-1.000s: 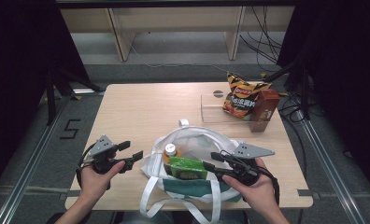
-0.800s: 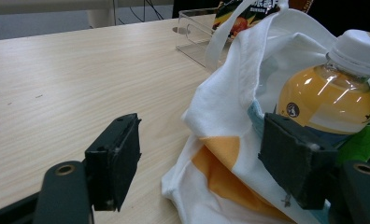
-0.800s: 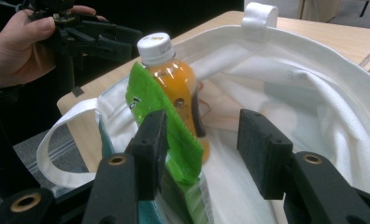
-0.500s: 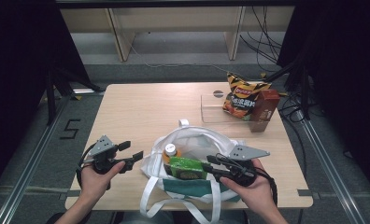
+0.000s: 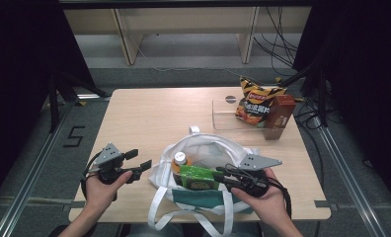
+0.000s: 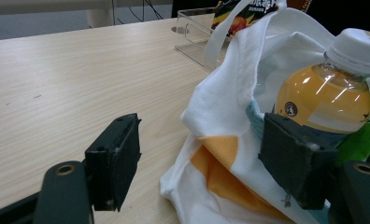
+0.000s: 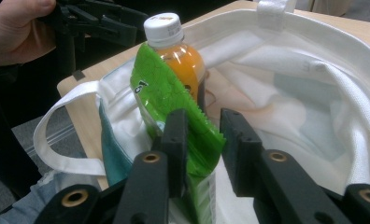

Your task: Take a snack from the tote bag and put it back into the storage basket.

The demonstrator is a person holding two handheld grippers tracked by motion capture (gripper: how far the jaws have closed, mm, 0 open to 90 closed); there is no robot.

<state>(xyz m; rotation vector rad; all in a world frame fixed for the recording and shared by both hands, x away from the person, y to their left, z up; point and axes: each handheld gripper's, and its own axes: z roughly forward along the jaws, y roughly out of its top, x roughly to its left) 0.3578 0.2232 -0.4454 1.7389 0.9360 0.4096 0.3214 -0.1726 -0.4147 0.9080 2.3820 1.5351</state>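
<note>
Around green packet (image 7: 174, 100), gripper (image 7: 204, 140) narrower.

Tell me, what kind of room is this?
Probably a lab or test room, not a home: a bare wooden table stands between dark curtains, with loose cables on the floor and metal rails alongside.

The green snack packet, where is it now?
In the high view the green snack packet stands inside the white tote bag at the table's near edge, beside the orange juice bottle, between the right tool's jaws.
</note>
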